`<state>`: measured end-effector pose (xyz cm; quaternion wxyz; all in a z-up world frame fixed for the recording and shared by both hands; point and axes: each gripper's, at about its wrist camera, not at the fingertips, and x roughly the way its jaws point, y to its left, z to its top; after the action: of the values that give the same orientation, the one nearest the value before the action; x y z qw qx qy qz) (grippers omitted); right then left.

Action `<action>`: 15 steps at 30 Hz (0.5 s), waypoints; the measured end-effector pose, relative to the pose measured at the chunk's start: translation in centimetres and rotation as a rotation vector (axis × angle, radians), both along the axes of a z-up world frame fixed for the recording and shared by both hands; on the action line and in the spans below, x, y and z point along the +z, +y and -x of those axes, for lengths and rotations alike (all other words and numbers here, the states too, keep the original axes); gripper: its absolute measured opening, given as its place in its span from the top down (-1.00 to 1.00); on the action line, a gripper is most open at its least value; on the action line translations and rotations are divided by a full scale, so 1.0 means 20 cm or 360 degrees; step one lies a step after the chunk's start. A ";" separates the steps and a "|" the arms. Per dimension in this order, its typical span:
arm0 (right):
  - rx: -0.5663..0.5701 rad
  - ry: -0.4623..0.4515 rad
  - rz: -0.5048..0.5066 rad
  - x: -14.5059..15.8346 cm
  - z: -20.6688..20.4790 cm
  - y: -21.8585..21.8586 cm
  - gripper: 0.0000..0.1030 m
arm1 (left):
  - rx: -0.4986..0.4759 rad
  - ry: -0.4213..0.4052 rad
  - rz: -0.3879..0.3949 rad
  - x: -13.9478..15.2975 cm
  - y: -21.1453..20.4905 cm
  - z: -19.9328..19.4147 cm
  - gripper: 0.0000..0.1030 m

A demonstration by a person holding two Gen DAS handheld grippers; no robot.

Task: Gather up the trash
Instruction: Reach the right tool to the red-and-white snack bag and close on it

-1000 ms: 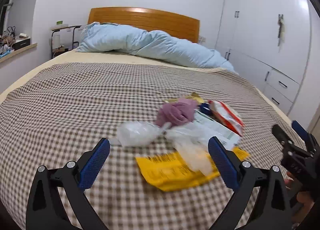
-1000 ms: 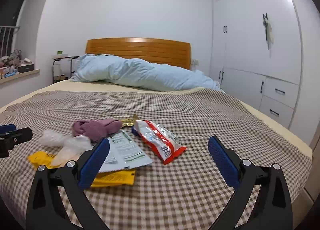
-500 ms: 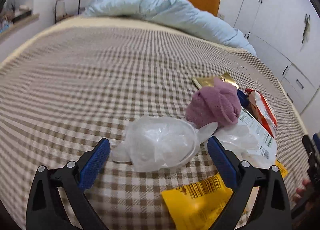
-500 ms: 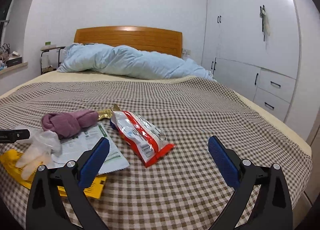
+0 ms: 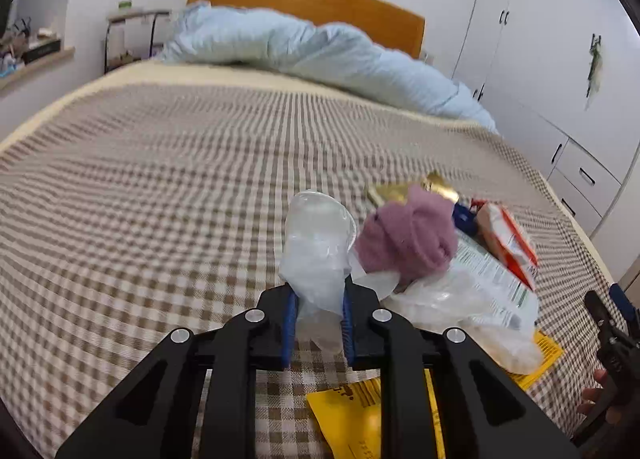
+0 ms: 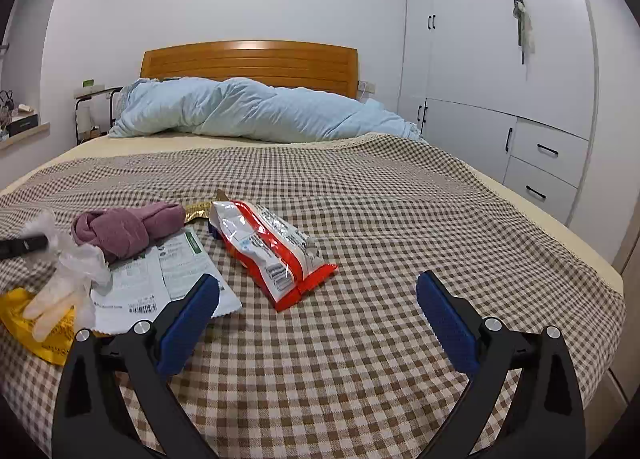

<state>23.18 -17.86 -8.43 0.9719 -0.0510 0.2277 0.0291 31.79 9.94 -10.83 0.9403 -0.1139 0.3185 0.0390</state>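
Checked bedspread [image 5: 160,187], clear plastic [image 5: 316,251] between closing left tool [image 5: 317,319]

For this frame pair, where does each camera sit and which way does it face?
Left wrist: on the left gripper, facing up the bed toward the headboard; its jaws are closing on a clear plastic bag; the right gripper and fingers show at the right edge.
Right wrist: on the right gripper, jaws open, facing the headboard; the left gripper shows at the left edge.
Shared: purple cloth, red snack wrapper, blue duvet.
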 end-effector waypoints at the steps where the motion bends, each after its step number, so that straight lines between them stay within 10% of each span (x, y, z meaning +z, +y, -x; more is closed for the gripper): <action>1: 0.0003 0.0001 0.0001 0.00 0.00 0.00 -0.84 | 0.0003 -0.0023 -0.0016 0.02 0.00 0.02 0.69; 15: 0.0126 0.0085 0.0065 0.01 -0.13 0.04 -0.84 | -0.0100 -0.0170 0.0029 0.15 -0.12 0.10 0.70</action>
<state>25.77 -17.11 -8.25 0.9624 -0.0790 0.2519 0.0643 29.73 7.54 -7.79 0.9556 -0.1143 0.2717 0.0003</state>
